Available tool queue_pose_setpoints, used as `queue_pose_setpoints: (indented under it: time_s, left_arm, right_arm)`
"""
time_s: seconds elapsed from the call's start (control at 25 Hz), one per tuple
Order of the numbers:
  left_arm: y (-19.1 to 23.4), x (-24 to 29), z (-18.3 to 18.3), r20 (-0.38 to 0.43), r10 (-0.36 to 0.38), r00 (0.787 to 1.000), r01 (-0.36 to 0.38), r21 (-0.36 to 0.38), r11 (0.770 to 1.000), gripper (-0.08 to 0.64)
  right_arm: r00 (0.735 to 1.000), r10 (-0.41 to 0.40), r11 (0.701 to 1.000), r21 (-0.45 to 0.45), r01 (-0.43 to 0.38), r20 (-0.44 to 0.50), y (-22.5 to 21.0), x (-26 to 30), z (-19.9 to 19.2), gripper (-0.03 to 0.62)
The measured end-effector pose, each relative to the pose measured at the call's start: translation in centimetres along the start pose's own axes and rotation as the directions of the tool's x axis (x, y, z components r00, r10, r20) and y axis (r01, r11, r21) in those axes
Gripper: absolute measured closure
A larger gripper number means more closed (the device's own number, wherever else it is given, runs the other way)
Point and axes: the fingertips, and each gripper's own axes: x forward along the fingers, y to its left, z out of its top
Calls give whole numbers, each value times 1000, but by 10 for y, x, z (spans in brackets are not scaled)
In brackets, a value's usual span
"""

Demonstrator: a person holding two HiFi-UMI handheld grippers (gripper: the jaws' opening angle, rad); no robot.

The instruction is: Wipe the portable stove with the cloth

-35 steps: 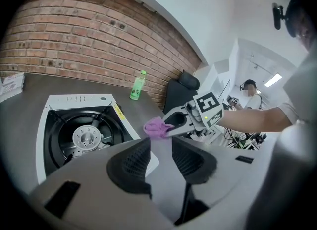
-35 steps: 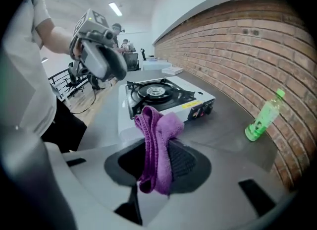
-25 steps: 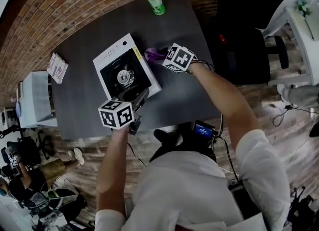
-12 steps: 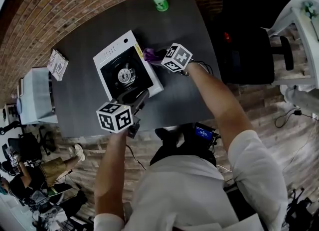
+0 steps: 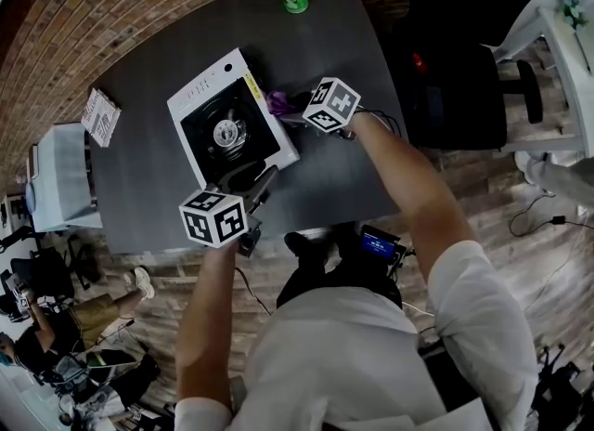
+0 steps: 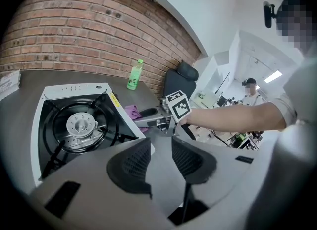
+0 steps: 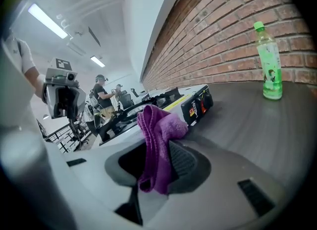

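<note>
While the right gripper pinches the cloth beside the stove's knob side, its long axis running diagonally, the left gripper sits slightly open, empty.

Holds the left gripper low and close before the body, jaws apart with nothing between. Holds the right arm extended forward, with the right gripper clamped on the purple cloth.

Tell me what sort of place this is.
Likely an office or lab workspace, not a kitchen: the portable stove sits on a dark table by a brick wall, a black office chair stands beside it, and people at cluttered desks show in the background.
</note>
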Motion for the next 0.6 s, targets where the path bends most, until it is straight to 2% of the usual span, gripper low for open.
queue_pose_setpoints:
  time_s: [0.6]
  left_arm:
    - [-7, -16, -25, 46, -51, 998, 52, -21, 998, 420]
  right_arm:
    - [995, 20, 1000, -15, -22, -102, 41, -18, -37, 476]
